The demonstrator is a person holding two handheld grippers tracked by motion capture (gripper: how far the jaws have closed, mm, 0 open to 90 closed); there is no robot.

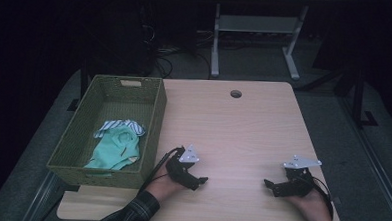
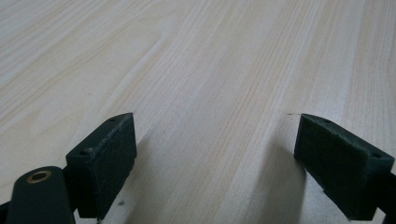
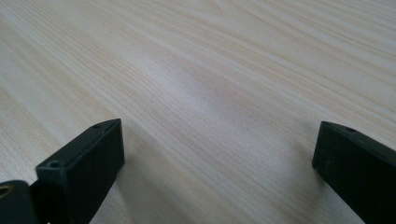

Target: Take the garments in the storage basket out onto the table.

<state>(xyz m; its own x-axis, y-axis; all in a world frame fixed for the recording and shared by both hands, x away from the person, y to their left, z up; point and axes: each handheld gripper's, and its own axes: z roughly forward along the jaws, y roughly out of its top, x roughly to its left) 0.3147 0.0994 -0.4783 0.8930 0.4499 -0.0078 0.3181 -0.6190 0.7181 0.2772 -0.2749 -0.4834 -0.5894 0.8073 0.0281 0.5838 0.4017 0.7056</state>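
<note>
Metal desk frame [image 1: 257,30] beyond table [image 1: 243,122]

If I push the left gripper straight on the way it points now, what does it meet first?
Probably the right gripper. In the high view the left gripper lies low on the table, jaws open and aimed across it at the other. Bare wood lies between them; the exact line is hard to judge.
</note>
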